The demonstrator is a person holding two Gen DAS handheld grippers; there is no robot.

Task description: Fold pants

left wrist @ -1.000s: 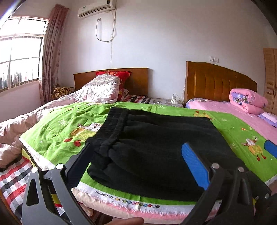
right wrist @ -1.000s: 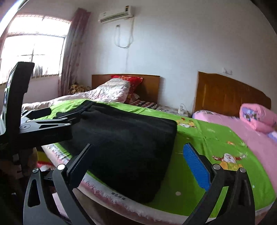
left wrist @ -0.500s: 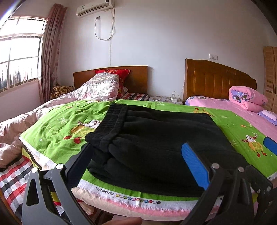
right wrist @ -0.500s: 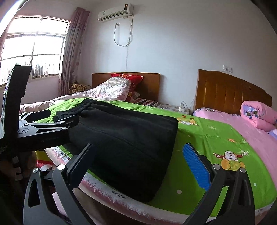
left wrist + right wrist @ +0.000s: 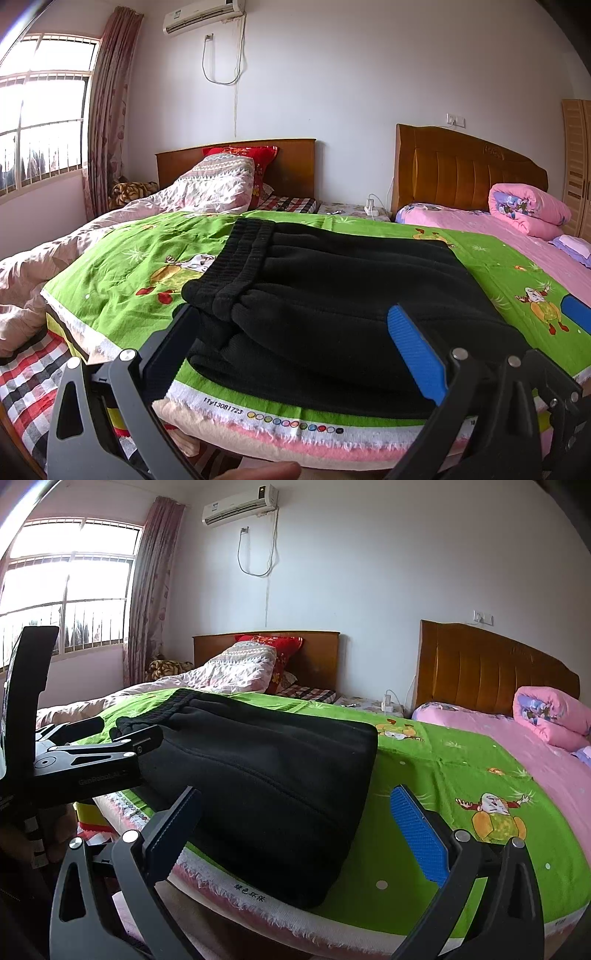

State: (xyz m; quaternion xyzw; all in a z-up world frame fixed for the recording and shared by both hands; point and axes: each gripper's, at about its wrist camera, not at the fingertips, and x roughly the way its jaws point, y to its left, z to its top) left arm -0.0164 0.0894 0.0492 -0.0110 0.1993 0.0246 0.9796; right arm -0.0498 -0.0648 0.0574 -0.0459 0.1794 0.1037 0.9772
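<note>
Black fleece pants [image 5: 332, 295], folded, fill the frame's centre on the green cartoon-print quilt [image 5: 122, 266], ribbed waistband at centre left, near the quilt's fringed lower edge. The left gripper [image 5: 295, 343] has its fingers wide, empty.

In the right view the pants [image 5: 258, 775] sit centre-left; bare quilt [image 5: 461, 775] lies right. The right gripper [image 5: 299, 823] gapes wide, empty.

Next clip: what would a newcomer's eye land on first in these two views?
The folded black pants dominate, lying on the bright green cartoon blanket at the near edge of the bed. Both open hand-held grippers frame them: the left hand-held gripper and the right hand-held gripper, neither holding cloth. Behind, a rolled pink quilt sits by the right headboard.
</note>
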